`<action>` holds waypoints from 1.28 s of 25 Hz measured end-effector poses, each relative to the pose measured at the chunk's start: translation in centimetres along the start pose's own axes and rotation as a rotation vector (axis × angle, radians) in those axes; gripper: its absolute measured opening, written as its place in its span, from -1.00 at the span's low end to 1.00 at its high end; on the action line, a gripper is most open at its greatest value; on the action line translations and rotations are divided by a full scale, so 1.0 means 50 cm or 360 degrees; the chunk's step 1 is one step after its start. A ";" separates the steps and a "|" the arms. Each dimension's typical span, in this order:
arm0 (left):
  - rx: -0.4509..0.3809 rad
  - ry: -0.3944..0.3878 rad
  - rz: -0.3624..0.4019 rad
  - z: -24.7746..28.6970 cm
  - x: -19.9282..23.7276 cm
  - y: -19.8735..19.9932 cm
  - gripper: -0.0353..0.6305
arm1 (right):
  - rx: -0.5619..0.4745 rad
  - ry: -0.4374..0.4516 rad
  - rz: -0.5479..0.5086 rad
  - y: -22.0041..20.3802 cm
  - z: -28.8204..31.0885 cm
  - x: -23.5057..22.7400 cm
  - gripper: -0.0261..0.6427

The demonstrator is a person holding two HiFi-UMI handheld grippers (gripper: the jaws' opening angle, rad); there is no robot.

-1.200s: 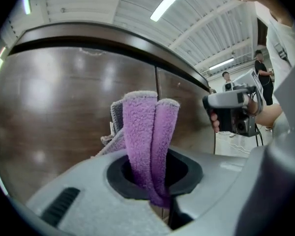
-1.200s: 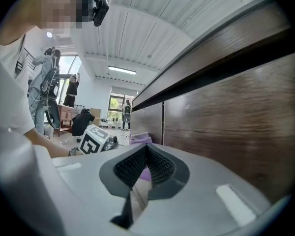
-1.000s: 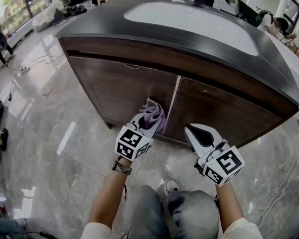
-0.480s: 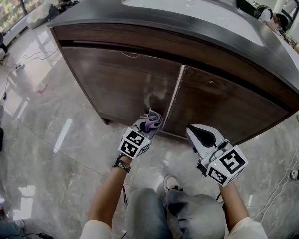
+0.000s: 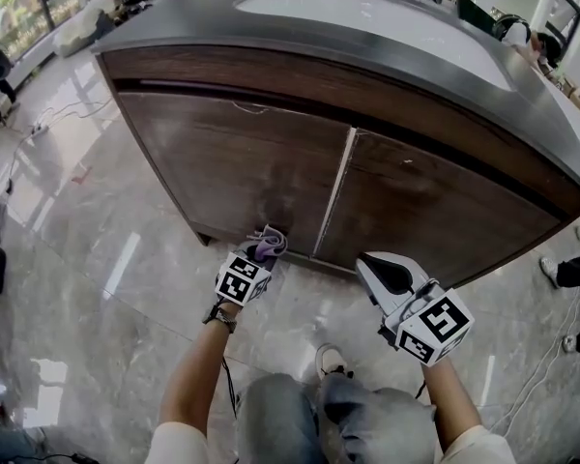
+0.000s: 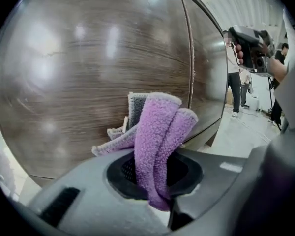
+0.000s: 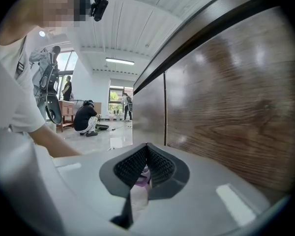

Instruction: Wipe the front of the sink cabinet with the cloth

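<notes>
My left gripper (image 6: 155,176) is clamped on the cloth (image 6: 160,132). The purple folds stand up out of the jaws, and a flat grey-edged flap hangs to the left. The cloth sits low on the left door (image 5: 242,162) of the cabinet, close to the door's bottom edge and just left of the seam (image 5: 336,191) between the two doors. The folds look to be against the wood, though I cannot be sure they press on it.

My right gripper (image 7: 146,149) is out in front of the right door (image 5: 435,211), near its lower edge and apart from it. Its jaws meet at the tips and grip nothing that I can see.

I judge this to be the bottom of a stroke on the left door. To wipe well from here, I would:
- lean the gripper in so the broad face of the cloth lies flat on the panel, not only its folded edge;
- run straight passes that overlap, working along the wood grain;
- hold the grey jaws clear of the veneer, so that only the cloth rubs it;
- leave the floor (image 5: 126,259) untouched, so no grit gets onto the cloth.

The right door and the upper band under the counter (image 5: 367,66) need wiping too.
</notes>
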State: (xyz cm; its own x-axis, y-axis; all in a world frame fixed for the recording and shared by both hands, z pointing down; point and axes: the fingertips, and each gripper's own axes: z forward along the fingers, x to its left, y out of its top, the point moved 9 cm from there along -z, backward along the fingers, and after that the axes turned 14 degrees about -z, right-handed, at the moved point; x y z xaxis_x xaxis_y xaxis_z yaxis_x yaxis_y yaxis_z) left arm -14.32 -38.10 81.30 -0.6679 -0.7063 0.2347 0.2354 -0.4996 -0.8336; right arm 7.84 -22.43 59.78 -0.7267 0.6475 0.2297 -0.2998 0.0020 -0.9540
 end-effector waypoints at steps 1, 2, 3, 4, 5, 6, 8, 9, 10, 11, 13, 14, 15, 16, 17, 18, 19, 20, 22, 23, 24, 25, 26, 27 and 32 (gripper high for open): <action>-0.0002 0.0002 -0.0012 -0.009 0.005 0.005 -0.74 | 0.0002 0.0002 -0.0003 0.003 -0.001 0.001 -0.90; -0.0016 0.0003 -0.0027 -0.019 0.010 0.013 -0.74 | 0.0004 0.0003 -0.0008 0.008 -0.002 0.002 -0.90; -0.0042 0.0003 -0.0037 -0.032 0.013 0.025 -0.74 | 0.0006 0.0006 -0.0015 0.013 -0.003 0.003 -0.90; -0.0076 0.0001 -0.0043 -0.047 0.014 0.041 -0.74 | 0.0009 0.0010 -0.0023 0.019 -0.003 0.003 -0.90; -0.0117 -0.0004 -0.0048 -0.063 0.013 0.061 -0.74 | 0.0012 0.0015 -0.0032 0.025 -0.003 0.005 -0.90; -0.0165 -0.0014 -0.0052 -0.080 0.008 0.083 -0.74 | 0.0017 0.0019 -0.0040 0.031 -0.004 0.006 -0.90; -0.0263 -0.0031 -0.0047 -0.116 -0.004 0.130 -0.74 | 0.0017 0.0017 -0.0055 0.047 -0.007 0.010 -0.90; -0.0297 -0.0029 -0.0026 -0.134 -0.010 0.153 -0.74 | 0.0009 0.0011 -0.0058 0.058 -0.009 0.014 -0.90; -0.0318 -0.0021 0.0007 -0.151 -0.017 0.175 -0.74 | -0.0004 0.0004 -0.0058 0.069 -0.012 0.019 -0.90; -0.0332 -0.0014 0.0040 -0.167 -0.024 0.198 -0.74 | -0.0016 -0.0001 -0.0057 0.081 -0.015 0.023 -0.90; -0.0375 -0.0014 0.0076 -0.197 -0.042 0.244 -0.74 | -0.0035 0.0002 -0.0060 0.102 -0.018 0.029 -0.90; -0.0413 -0.0019 0.0084 -0.212 -0.050 0.269 -0.74 | -0.0045 0.0010 -0.0066 0.112 -0.016 0.030 -0.90; -0.0456 -0.0024 0.0092 -0.228 -0.057 0.295 -0.74 | -0.0056 0.0019 -0.0073 0.122 -0.013 0.030 -0.90; -0.0498 -0.0030 0.0104 -0.244 -0.066 0.322 -0.74 | -0.0069 0.0026 -0.0081 0.132 -0.010 0.031 -0.90; -0.0536 -0.0036 0.0121 -0.261 -0.075 0.348 -0.74 | -0.0081 0.0030 -0.0089 0.143 -0.008 0.032 -0.90; -0.0566 -0.0040 0.0145 -0.278 -0.086 0.374 -0.74 | -0.0091 0.0032 -0.0100 0.153 -0.007 0.034 -0.90; -0.0591 -0.0042 0.0171 -0.294 -0.096 0.398 -0.74 | -0.0099 0.0034 -0.0114 0.163 -0.006 0.036 -0.90; -0.0617 -0.0043 0.0197 -0.309 -0.105 0.422 -0.74 | -0.0107 0.0035 -0.0129 0.173 -0.004 0.037 -0.90; -0.0673 -0.0042 0.0230 -0.338 -0.119 0.468 -0.74 | -0.0124 0.0038 -0.0155 0.188 0.000 0.037 -0.90; -0.0693 -0.0038 0.0237 -0.350 -0.125 0.486 -0.74 | -0.0131 0.0041 -0.0164 0.193 0.001 0.036 -0.90; -0.0702 -0.0034 0.0236 -0.360 -0.131 0.501 -0.74 | -0.0138 0.0042 -0.0169 0.196 -0.001 0.036 -0.90; -0.0705 -0.0033 0.0228 -0.368 -0.136 0.512 -0.74 | -0.0142 0.0042 -0.0172 0.198 -0.003 0.035 -0.90; -0.0713 -0.0034 0.0216 -0.375 -0.140 0.520 -0.74 | -0.0144 0.0042 -0.0175 0.200 -0.006 0.034 -0.90; -0.0730 -0.0033 0.0199 -0.382 -0.141 0.527 -0.74 | -0.0146 0.0042 -0.0180 0.202 -0.007 0.033 -0.90; -0.0850 -0.0004 0.0100 -0.430 -0.089 0.553 -0.74 | -0.0146 0.0066 -0.0197 0.207 0.010 0.026 -0.90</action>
State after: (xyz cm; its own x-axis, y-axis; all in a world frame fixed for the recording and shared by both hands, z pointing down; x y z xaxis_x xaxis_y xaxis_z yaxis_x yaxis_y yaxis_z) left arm -20.02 -38.01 46.45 -0.6624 -0.7280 0.1766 -0.1172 -0.1322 -0.9843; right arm 3.49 -21.93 50.30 -0.6610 0.6686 0.3405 -0.3268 0.1520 -0.9328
